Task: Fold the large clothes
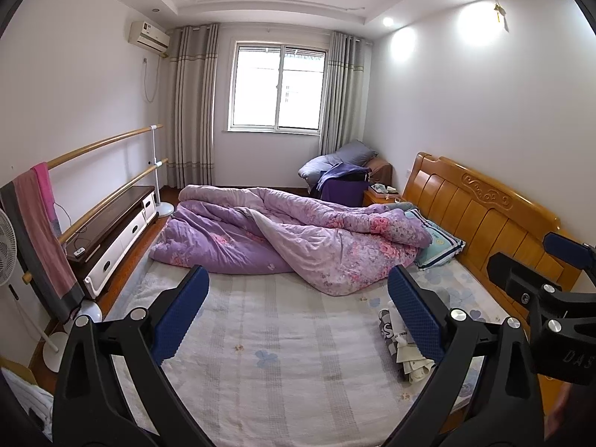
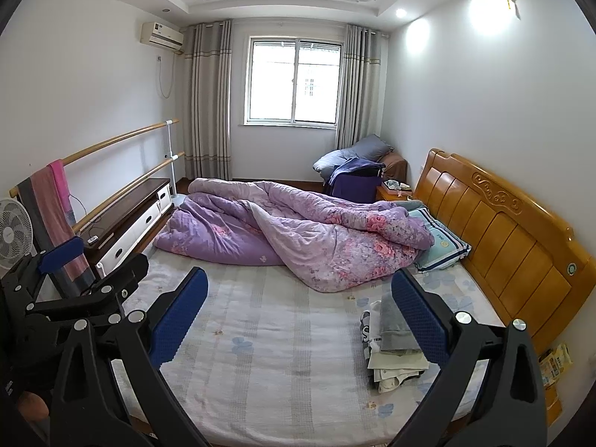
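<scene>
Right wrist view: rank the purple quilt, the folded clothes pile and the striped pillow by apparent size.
1. Purple quilt
2. Folded clothes pile
3. Striped pillow

The last two look close; the pile sits nearer the camera, so their order is unsure.

A: Layout?
B: Bed (image 2: 283,335) centre. Headboard (image 2: 503,223) along its right side. Quilt (image 2: 298,231) heaped across the far half, pillow (image 2: 439,242) just right of it, against the headboard.
A: Clothes?
B: Stack (image 2: 395,350) on the bed, near right, apart from the quilt.
A: Left side?
B: Cabinet (image 2: 126,223) left of the bed, rails (image 2: 123,141) behind it along the left wall, towel (image 2: 52,205) draped over them, fan (image 2: 15,227) near left.
A: Far end?
B: Window (image 2: 294,82) on the far wall between curtains. Nightstand (image 2: 395,192) far right, beyond the headboard.
</scene>
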Tool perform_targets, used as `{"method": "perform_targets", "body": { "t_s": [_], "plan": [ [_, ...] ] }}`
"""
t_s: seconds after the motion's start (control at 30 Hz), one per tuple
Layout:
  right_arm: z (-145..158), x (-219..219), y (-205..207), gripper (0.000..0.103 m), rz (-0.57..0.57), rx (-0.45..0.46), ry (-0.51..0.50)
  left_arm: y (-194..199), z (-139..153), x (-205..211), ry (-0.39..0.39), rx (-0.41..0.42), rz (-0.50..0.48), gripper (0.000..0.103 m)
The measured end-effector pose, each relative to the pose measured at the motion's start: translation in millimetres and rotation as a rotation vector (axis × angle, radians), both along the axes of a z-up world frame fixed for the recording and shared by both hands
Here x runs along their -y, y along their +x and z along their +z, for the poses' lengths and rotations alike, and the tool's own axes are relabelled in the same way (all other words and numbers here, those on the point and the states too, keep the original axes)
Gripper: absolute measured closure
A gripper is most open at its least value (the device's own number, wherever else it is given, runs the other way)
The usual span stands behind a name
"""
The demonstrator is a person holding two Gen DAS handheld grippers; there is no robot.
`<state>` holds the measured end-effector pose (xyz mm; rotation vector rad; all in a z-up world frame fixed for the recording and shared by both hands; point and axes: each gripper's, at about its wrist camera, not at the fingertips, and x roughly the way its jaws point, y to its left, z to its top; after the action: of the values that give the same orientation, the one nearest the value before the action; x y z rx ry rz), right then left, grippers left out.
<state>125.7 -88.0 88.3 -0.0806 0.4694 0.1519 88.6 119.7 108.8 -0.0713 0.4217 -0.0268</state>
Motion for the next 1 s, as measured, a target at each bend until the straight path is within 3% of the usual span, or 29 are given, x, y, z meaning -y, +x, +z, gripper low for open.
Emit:
{"method": "perform_targets", "body": {
  "t_s": [1.0],
  "plan": [
    [1.5, 0.1, 7.1, 0.008, -0.005, -0.01, -0.003, 6.8, -2.2, -6.6, -0.005, -0.014, -0.004, 0.006]
  ]
}}
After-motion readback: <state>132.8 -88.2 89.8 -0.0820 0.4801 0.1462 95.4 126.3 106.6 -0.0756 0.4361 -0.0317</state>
